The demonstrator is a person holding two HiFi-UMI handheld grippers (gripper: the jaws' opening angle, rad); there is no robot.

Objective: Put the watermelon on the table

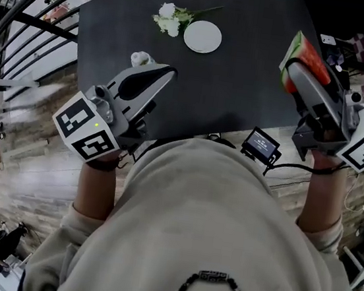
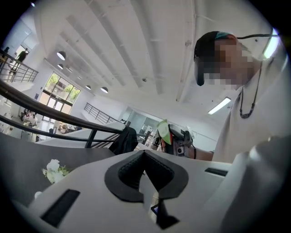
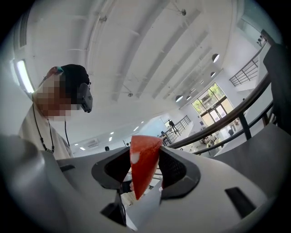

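1. The right gripper [image 3: 144, 164] is clamped on a wedge of red-fleshed, green-rinded watermelon [image 1: 307, 53]. Its own view shows both dark pads pressed on the slice's flanks, with the point of the wedge hanging down between them.
2. In the head view the slice sits at the upper right, raised over the right edge of the dark matte table [image 1: 242, 89] and not resting on it.
3. The left gripper [image 2: 144, 157] has its jaws drawn together with nothing between them. It hovers at the lower left of the table, near a small white lump [image 1: 140, 58].
4. At the top centre lie a sprig of white flowers [image 1: 168, 20] and a round white dish [image 1: 202, 36].
5. Step in hand, as I judge it — carrying the slice in, with the set-down still to come.
6. The next move calls for bringing the wedge left over bare tabletop, lowering it until it rests, then parting the jaws — gently, so the wedge does not tip.
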